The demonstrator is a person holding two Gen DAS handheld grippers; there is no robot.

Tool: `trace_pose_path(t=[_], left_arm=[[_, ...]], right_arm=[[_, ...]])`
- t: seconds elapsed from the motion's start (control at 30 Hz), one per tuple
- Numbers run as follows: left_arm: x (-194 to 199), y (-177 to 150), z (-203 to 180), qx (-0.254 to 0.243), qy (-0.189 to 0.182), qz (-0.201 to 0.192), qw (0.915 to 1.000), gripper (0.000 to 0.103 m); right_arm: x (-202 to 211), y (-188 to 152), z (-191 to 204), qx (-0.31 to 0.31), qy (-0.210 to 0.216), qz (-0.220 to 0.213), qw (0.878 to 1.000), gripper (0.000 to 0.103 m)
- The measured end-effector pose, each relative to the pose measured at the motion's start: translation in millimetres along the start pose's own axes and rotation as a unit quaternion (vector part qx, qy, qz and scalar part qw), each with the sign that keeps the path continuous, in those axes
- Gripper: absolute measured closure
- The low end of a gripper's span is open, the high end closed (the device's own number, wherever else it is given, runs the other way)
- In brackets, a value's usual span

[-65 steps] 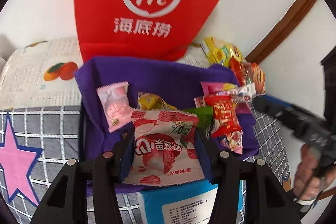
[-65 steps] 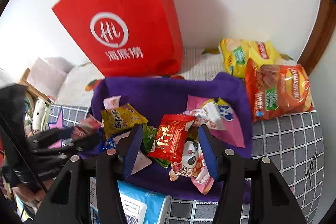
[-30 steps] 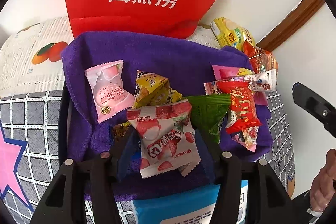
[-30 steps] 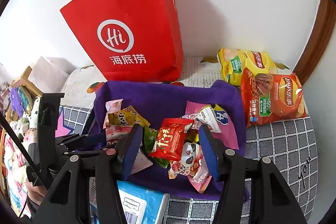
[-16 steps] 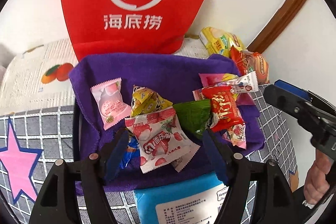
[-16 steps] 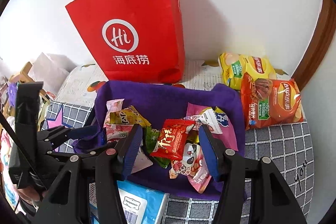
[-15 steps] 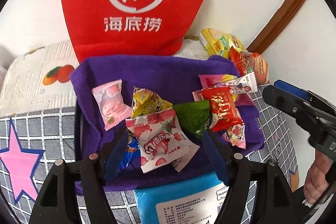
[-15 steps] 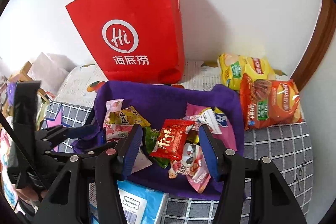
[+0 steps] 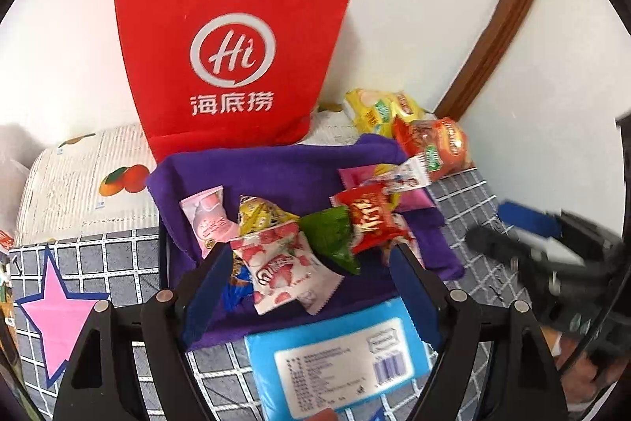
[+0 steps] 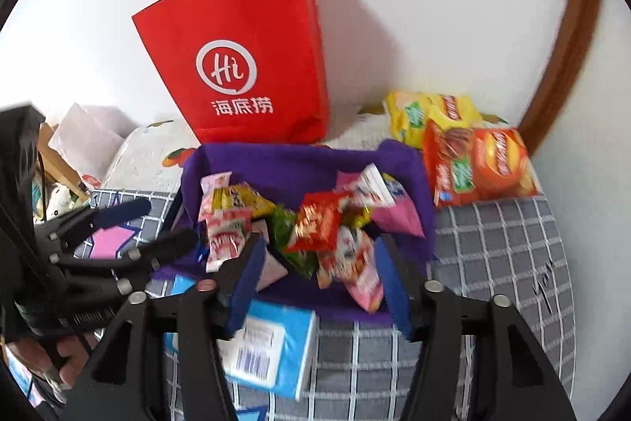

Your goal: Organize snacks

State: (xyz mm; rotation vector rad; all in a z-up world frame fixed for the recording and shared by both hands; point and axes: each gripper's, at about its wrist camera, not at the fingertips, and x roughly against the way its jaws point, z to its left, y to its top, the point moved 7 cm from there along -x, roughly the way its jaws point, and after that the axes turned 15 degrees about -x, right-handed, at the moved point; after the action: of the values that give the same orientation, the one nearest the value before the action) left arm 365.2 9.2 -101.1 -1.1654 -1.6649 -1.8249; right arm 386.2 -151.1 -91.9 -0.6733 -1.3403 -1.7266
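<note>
A purple cloth-lined basket (image 9: pixel 276 164) (image 10: pixel 299 164) holds several small snack packets: a strawberry packet (image 9: pixel 282 265), a pink one (image 9: pixel 207 216), a yellow one (image 9: pixel 258 214), a green one (image 9: pixel 333 237) and a red one (image 9: pixel 368 217) (image 10: pixel 319 221). My left gripper (image 9: pixel 311 287) is open and empty, just in front of the strawberry packet. My right gripper (image 10: pixel 319 275) is open and empty over the basket's near edge. The left gripper also shows in the right wrist view (image 10: pixel 154 223).
A red paper bag (image 9: pixel 232 58) (image 10: pixel 244 66) stands behind the basket against the wall. Yellow (image 10: pixel 434 113) and orange (image 10: pixel 481 164) chip bags lie at the right. A blue tissue pack (image 9: pixel 339 354) (image 10: pixel 268 346) lies in front of the basket on the checked cloth (image 10: pixel 493 263).
My left gripper let go of the strawberry packet in the basket, opened and drew back. My right gripper pulled back a little and stayed open.
</note>
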Motion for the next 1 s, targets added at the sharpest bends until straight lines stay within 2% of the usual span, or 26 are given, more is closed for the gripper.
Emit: trace_pose_path(t=[0.07, 0.13, 0.17, 0.23, 0.4, 0.53, 0.63, 0.77, 0.87, 1.0], left_arm=[[11.7, 1.3, -6.5, -0.014, 0.011, -0.007, 0.9998, 0.023], [26.4, 0.8, -12.6, -0.019, 0.013, -0.016, 0.9996, 0.023], [33.8, -0.8, -16.0, -0.019, 0.007, -0.023, 0.9995, 0.023], [46.4, -8.4, -24.0, -0.023, -0.006, -0.027, 0.9994, 0.023], [78.7, -32.1, -39.3, -0.02, -0.005, -0.043, 0.9988, 0.023], [105.0, -55.1, -58.2, -0.038, 0.025, -0.053, 0.9976, 0.023], [120.5, -72.8, -71.8, -0.045, 0.029, -0.061, 0.9967, 0.015], [139.6, -96.8, -87.0, -0.036, 0.028, -0.068, 0.9967, 0.006], [153.6, -114.1, -97.8, -0.034, 0.033, -0.076, 0.996, 0.006], [171.9, -135.5, -109.6, -0.033, 0.043, -0.083, 0.9951, 0.006]], right_arm=[[14.6, -10.4, -6.0, -0.015, 0.004, -0.011, 1.0, 0.035], [30.5, -21.7, -11.2, -0.027, 0.004, -0.021, 0.999, 0.025], [40.2, -29.2, -14.7, -0.032, 0.0, -0.024, 0.999, 0.023], [51.8, -38.2, -19.4, -0.042, -0.006, -0.028, 0.999, 0.023], [80.2, -68.8, -28.9, -0.063, -0.032, -0.044, 0.997, 0.022], [105.6, -98.5, -29.9, -0.056, -0.052, -0.056, 0.996, 0.017], [125.8, -115.9, -31.4, -0.061, -0.045, -0.069, 0.995, 0.008], [153.7, -139.0, -32.4, -0.053, -0.06, -0.09, 0.993, 0.004], [172.0, -158.3, -33.6, -0.046, -0.071, -0.099, 0.991, 0.004], [187.0, -180.5, -33.9, -0.05, -0.059, -0.103, 0.992, 0.004]])
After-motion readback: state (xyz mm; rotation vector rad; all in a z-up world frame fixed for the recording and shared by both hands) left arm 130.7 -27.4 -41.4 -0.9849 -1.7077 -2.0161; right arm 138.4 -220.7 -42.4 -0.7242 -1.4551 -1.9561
